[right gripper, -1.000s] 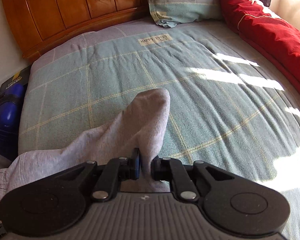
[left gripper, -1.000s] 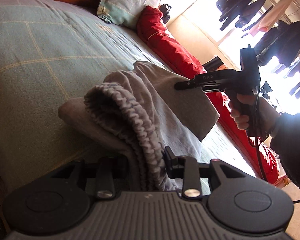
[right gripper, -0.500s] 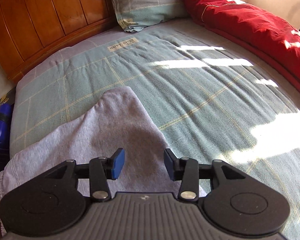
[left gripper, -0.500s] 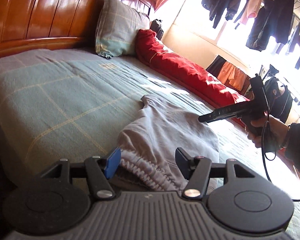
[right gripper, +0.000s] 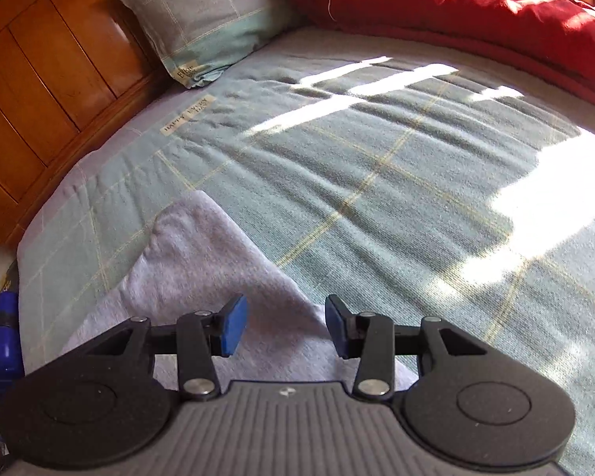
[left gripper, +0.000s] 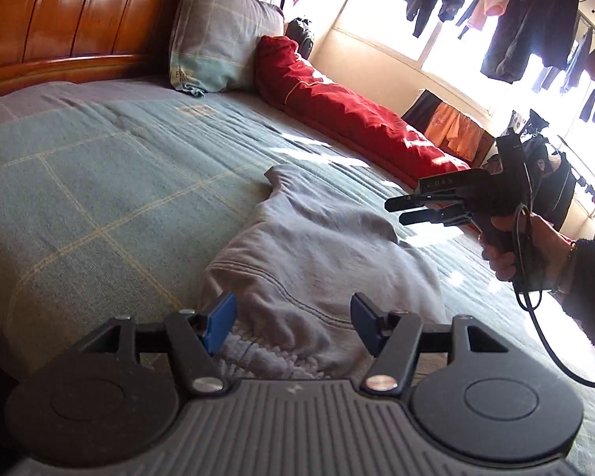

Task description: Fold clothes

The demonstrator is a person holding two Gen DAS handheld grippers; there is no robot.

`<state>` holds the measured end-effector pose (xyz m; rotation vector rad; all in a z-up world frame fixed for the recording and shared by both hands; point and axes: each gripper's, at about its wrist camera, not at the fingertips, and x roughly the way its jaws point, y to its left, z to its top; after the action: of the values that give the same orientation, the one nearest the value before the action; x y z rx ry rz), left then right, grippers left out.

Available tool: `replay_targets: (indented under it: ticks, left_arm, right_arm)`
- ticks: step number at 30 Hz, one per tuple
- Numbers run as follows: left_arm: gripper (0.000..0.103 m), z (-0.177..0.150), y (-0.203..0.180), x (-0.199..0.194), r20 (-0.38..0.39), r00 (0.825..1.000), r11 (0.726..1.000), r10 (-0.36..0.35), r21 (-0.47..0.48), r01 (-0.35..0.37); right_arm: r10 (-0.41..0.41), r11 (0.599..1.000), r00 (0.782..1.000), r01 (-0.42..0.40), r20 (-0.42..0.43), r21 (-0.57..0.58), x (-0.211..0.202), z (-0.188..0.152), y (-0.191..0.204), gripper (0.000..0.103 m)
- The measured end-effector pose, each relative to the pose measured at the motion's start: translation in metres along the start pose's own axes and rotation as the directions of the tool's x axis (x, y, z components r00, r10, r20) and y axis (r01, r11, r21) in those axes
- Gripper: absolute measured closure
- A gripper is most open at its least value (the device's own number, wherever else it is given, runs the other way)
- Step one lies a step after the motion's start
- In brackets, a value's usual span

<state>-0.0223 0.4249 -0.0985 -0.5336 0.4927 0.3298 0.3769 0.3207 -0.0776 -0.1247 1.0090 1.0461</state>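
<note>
A grey pair of sweatpants (left gripper: pixel 317 246) lies folded on the green checked bedspread (left gripper: pixel 79 166), its ribbed waistband nearest my left gripper (left gripper: pixel 291 321). That gripper hovers just over the waistband; its blue-padded jaws are opening, and they touch no cloth. In the right wrist view the other end of the sweatpants (right gripper: pixel 202 273) rests flat under my right gripper (right gripper: pixel 283 327), which is open and holds nothing. The left wrist view shows the right gripper (left gripper: pixel 396 211) held in a hand above the garment's right side.
A checked pillow (left gripper: pixel 214 35) leans on the wooden headboard (left gripper: pixel 59 20). A red duvet (left gripper: pixel 349 119) runs along the bed's far side. Dark clothes (left gripper: pixel 527 20) hang by the bright window. A blue object (right gripper: pixel 0 337) sits beside the bed at left.
Both grippers let go of the sweatpants and opened. The lifted cloth dropped flat onto the bed. The left gripper rose a little; the right one swung aside and down.
</note>
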Motion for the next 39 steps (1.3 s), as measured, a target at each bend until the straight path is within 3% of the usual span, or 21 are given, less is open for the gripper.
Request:
replay_targets:
  ticks: [4, 6, 9, 13, 18, 21, 25, 28, 32, 36, 39]
  left_arm:
    - [0.039, 0.002, -0.011, -0.003, 0.003, 1.000, 1.000, -0.025, 0.015, 0.025]
    - [0.031, 0.002, -0.016, 0.002, -0.013, 0.999, 0.998, -0.053, 0.027, 0.053]
    - [0.030, -0.003, -0.020, 0.013, -0.060, 0.996, 0.997, -0.065, 0.027, 0.067]
    - [0.030, -0.009, -0.024, 0.010, -0.053, 0.997, 0.996, -0.057, 0.062, 0.060]
    - [0.029, -0.013, -0.029, 0.007, -0.053, 0.997, 0.994, -0.056, 0.091, 0.061]
    - [0.028, -0.018, -0.034, 0.009, -0.063, 0.997, 0.991, -0.038, 0.122, 0.046]
    - [0.026, -0.023, -0.039, 0.011, -0.108, 0.993, 0.986, -0.046, 0.158, 0.063]
    - [0.026, -0.029, -0.043, 0.012, -0.128, 0.991, 0.975, -0.031, 0.215, 0.058]
    - [0.026, -0.026, -0.049, 0.001, -0.097, 0.994, 0.966, -0.051, 0.247, 0.074]
    - [0.026, -0.023, -0.066, -0.008, -0.053, 0.988, 0.938, -0.147, 0.310, 0.156]
    - [0.026, -0.030, -0.079, 0.005, -0.129, 0.971, 0.918, -0.203, 0.318, 0.235]
  right_arm:
    - [0.043, 0.999, 0.999, -0.043, -0.017, -0.021, 0.015, 0.006, 0.016, 0.055]
    - [0.004, 0.999, 0.999, -0.006, -0.040, -0.044, 0.035, 0.004, 0.019, 0.055]
    - [-0.045, 0.998, 0.997, 0.042, -0.062, -0.047, 0.058, 0.003, 0.018, 0.055]
    - [-0.011, 1.000, 0.999, 0.011, -0.043, -0.017, 0.053, 0.012, 0.022, 0.055]
    - [0.034, 0.991, 0.998, -0.041, -0.051, -0.131, 0.045, 0.027, 0.051, 0.055]
    - [-0.011, 0.975, 0.995, -0.012, -0.103, -0.220, 0.072, 0.027, 0.070, 0.055]
    - [-0.050, 0.971, 0.988, 0.014, -0.144, -0.237, 0.098, 0.019, 0.074, 0.049]
    - [-0.028, 0.973, 0.990, -0.004, -0.137, -0.232, 0.092, 0.019, 0.073, 0.049]
    - [0.027, 0.971, 0.993, -0.054, -0.117, -0.231, 0.053, 0.013, 0.062, 0.049]
    - [0.039, 0.971, 0.997, -0.053, -0.067, -0.234, 0.014, -0.003, 0.039, 0.047]
    - [-0.011, 0.979, 0.999, 0.000, -0.052, -0.205, 0.005, -0.017, 0.012, 0.047]
